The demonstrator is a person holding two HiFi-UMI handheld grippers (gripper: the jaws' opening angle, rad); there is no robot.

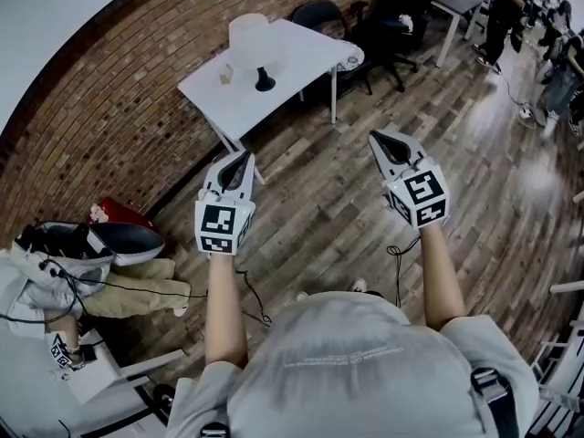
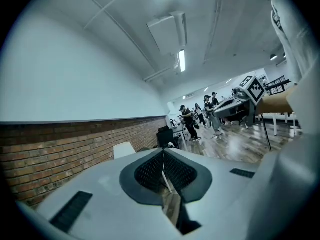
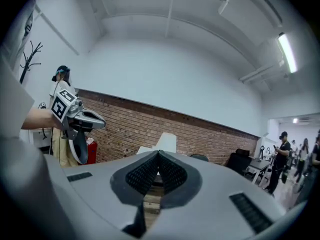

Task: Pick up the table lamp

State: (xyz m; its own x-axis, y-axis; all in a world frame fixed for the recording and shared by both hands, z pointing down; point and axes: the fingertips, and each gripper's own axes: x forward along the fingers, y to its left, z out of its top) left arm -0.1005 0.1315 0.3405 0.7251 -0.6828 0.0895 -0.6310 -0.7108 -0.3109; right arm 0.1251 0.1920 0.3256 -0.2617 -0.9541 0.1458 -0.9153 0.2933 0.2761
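Observation:
The table lamp (image 1: 253, 46), with a white shade and a black foot, stands on a white table (image 1: 301, 57) against the brick wall, well ahead of me. Both grippers are held up over the wooden floor, short of the table. My left gripper (image 1: 245, 157) is shut and holds nothing. My right gripper (image 1: 376, 137) is likewise shut and empty. In the left gripper view the lamp shade (image 2: 124, 149) peeks out left of the closed jaws of the left gripper (image 2: 163, 152). In the right gripper view the lamp shade (image 3: 166, 142) rises just behind the right gripper (image 3: 158, 153).
A small pale block (image 1: 225, 76) lies on the table beside the lamp. Dark office chairs (image 1: 321, 12) stand behind the table. Bags and clothes (image 1: 100, 249) are piled at the left by the wall. People (image 1: 507, 7) stand at desks far right.

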